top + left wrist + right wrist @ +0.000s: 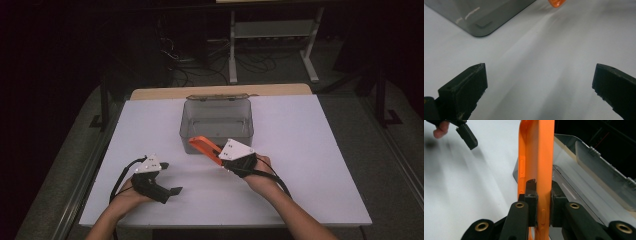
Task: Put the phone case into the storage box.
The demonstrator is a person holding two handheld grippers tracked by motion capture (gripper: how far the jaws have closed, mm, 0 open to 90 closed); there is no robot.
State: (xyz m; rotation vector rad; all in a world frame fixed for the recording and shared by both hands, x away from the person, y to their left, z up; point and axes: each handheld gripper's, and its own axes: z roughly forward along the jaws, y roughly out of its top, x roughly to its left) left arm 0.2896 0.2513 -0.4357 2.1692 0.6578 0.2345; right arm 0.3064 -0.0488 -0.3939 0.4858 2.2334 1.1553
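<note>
Two grippers on the table point(310, 165), and no readable brand or label on anything, just blank plastic. The surface is a plain white sheet over a wooden top whose tan edge peeks out at 12 o'clock. The room around it is dark, with a white metal frame point(272, 30) and a tangle of cables point(200, 60) on the floor beyond the far edge.

Dead centre sits a clear grey plastic box point(216, 120), lid flipped back at its far side. Can't make out anything inside it, looks bare from the high view.

The right gripper point(226, 161) is clamped on an orange phone case point(205, 147), jaws pinching one side rail of it, as the right gripper view shows close up. The case sticks out toward 10 o'clock from that hand, ending just at the box's near edge, about 6 o'clock of the box.

The left gripper point(170, 177) rests low at roughly 8 o'clock of the box, well apart from it, jaws spread wide with only bare white sheet between them.
</note>
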